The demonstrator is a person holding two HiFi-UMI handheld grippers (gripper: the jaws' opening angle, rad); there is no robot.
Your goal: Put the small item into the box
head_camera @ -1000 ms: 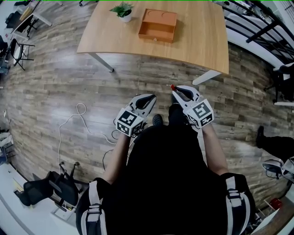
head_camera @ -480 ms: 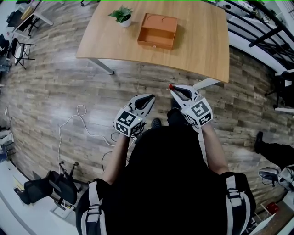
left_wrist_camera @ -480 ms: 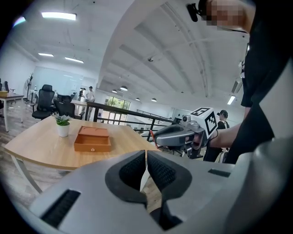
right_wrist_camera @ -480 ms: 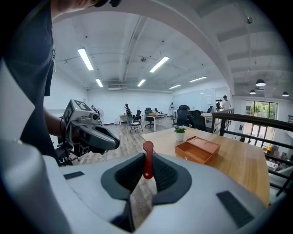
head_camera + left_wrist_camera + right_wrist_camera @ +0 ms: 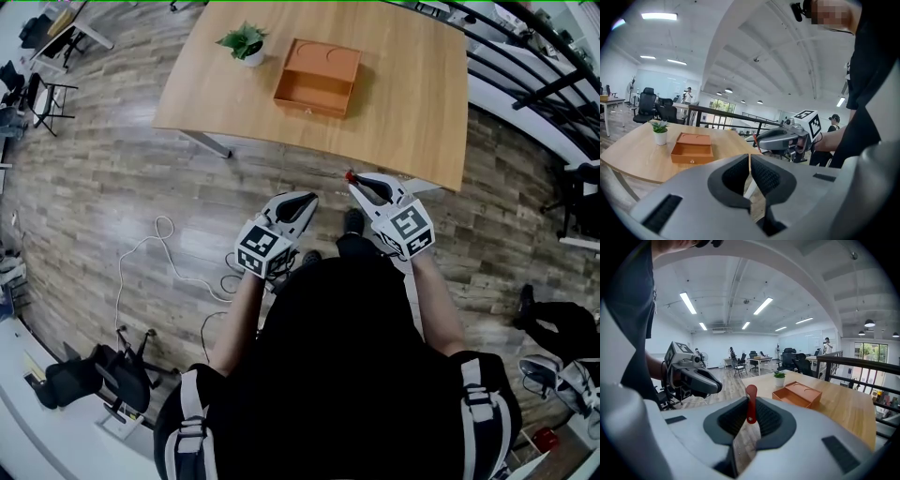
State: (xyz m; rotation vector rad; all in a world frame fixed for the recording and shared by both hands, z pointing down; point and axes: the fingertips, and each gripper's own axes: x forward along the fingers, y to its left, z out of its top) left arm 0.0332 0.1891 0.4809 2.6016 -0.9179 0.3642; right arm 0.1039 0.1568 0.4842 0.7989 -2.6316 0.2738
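Wooden table (image 5: 403,94) ahead of both hand-held grippers, well apart. Open orange box (image 5: 317,77) on table, ahead and left of right hand-held gripper (image 5: 354,180). Left hand-held gripper (image 5: 305,199): jaws closed, nothing between. Potted plant (image 5: 246,42) beside box. Right hand-held gripper clamps small red item (image 5: 751,401) upright between jaws.

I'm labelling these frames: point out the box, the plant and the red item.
box (image 5: 317,79), head view, on its bare inner floor.
plant (image 5: 243,40), head view, on its leaves.
red item (image 5: 751,404), right gripper view, on its middle.
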